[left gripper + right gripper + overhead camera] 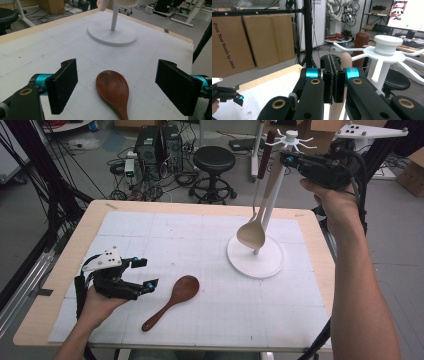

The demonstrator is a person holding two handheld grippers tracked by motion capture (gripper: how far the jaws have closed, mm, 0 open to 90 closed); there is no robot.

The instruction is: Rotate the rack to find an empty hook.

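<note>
My left gripper rests low on the mat, jaws spread wide, nothing pinched. In the left gripper view the dark wooden spoon lies bowl-first between my two pads, touching neither; the gap is clear on both sides. From the high view the same spoon sits just right of the gripper tips, handle running down-left toward the near table edge.

My right gripper is raised at the top of the white hanging rack, jaws pressed together. A light wooden spoon hangs along the rack's post, bowl down just above the round base, its handle rising right behind my closed pads. Can't tell whether the pads actually nip it. A dark handle hangs at the rack arms next to it.

Room: mat is bare between the dark spoon and the rack base, well apart. Rack base sits near the right side of the table; wooden rim all round the mat. Black stool and cables on the floor beyond the far edge.

Writing: cardboard box behind reads "Free Your Hands by JAKA".
</note>
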